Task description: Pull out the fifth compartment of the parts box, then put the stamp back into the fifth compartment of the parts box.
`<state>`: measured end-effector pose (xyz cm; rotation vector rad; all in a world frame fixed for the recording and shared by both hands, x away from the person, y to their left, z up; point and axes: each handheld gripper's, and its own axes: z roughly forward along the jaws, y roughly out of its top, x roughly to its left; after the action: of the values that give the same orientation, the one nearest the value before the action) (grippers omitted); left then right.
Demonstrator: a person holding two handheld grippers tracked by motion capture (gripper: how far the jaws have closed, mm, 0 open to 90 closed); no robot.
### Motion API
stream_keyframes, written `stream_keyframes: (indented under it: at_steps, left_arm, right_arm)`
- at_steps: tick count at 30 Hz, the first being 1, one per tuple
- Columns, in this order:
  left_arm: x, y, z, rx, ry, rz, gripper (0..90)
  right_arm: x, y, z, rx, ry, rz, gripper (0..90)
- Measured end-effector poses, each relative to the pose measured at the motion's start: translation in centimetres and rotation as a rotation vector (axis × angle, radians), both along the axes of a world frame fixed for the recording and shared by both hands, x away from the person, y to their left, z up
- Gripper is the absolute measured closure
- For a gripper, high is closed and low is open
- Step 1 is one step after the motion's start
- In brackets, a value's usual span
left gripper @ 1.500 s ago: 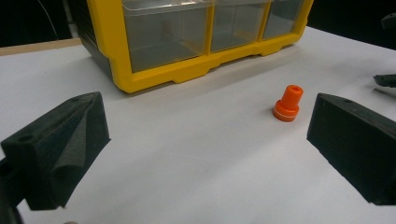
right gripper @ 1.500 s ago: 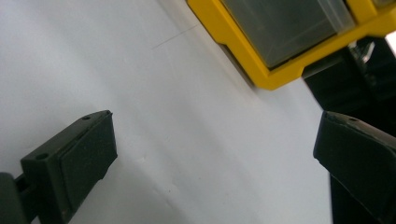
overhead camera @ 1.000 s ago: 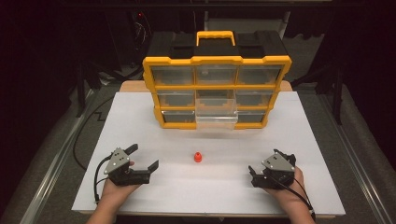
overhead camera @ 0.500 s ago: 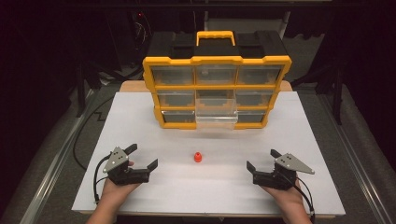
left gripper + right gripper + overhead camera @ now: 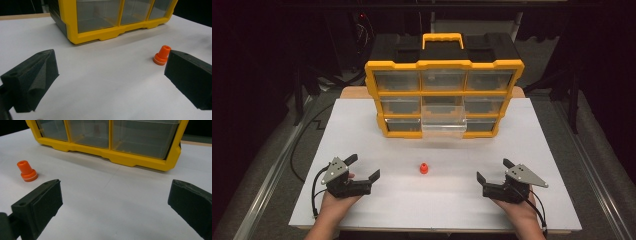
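A small orange stepped cap [image 5: 424, 169] stands upright on the white table [image 5: 542, 145], midway between my two grippers. The left gripper [image 5: 363, 167] rests at the front left, open and holding nothing; in its own view [image 5: 111, 65] the cap [image 5: 162, 55] sits just beyond the right jaw. The right gripper [image 5: 494, 170] rests at the front right, open and holding nothing; in its own view [image 5: 116, 191] the cap [image 5: 27, 171] is off to the far left. A yellow drawer organizer [image 5: 444, 97] stands behind, its bottom middle clear drawer [image 5: 443, 128] pulled out.
The organizer has a yellow carry handle [image 5: 442, 37] on top and rows of clear drawers. Its yellow base [image 5: 107, 35] [image 5: 130, 160] lies ahead of both grippers. Black cables trail off the table's left edge [image 5: 307, 135]. Dark floor surrounds the table.
The right hand has turned and its jaws have spread wider, with the grey plate now showing to the right. The left gripper and the cap have not moved.
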<state>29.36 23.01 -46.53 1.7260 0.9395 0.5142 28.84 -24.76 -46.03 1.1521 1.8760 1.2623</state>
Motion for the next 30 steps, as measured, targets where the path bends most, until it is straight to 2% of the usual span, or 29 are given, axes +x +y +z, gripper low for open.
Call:
stream_keyframes:
  at_steps: [7,10,20,30]
  left_arm:
    - [0.11,-0.14,-0.10,0.013,-0.002,-0.001,0.2]
    - [0.16,-0.28,-0.15,0.018,-0.003,0.001,0.2]
    - [-0.07,-0.34,-0.11,0.024,0.002,-0.013,0.2]
    - [-0.14,-0.29,-0.03,0.019,-0.005,-0.012,0.2]
  right_arm:
    - [0.13,0.07,0.00,-0.018,-0.004,0.003,0.0]
    - [0.13,0.10,-0.03,-0.017,0.008,0.010,0.0]
    - [0.21,0.61,-0.08,-0.067,0.020,0.029,0.0]
    - [0.32,0.97,-0.09,-0.104,0.081,0.045,0.0]
